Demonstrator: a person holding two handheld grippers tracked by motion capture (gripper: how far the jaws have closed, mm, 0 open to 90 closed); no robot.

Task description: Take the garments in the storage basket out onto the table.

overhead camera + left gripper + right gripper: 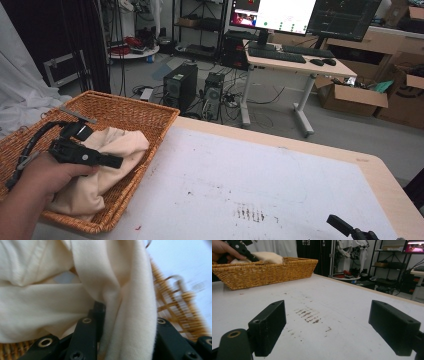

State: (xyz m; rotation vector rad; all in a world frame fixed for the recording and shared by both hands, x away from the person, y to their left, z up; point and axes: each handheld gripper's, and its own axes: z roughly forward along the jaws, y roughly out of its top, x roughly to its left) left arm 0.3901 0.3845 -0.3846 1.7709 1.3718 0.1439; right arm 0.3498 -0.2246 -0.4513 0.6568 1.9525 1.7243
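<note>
A cream cloth [125, 145] lies bunched in the wicker basket [125, 112] at the table's left end. A hand holds my left gripper [117, 161] down on the cloth inside the basket. In the left gripper view a thick fold of the cloth [37, 302] runs between the two black jaws, which pinch it, with the basket's weave [175, 307] to the right. My right gripper [327, 325] hovers low over the white tabletop [342, 302], jaws wide apart with nothing between them. Its tip [350, 230] sits at the table's near right. The right gripper view also takes in the basket [262, 275], the cloth [267, 257] and the other hand.
Dark smudges [250, 214] mark the tabletop [240, 170] near the front. Beyond the table are a desk with monitors [285, 15], two computer towers [180, 87] on the floor and cardboard boxes [350, 97]. A white sheet [20, 90] hangs at the left.
</note>
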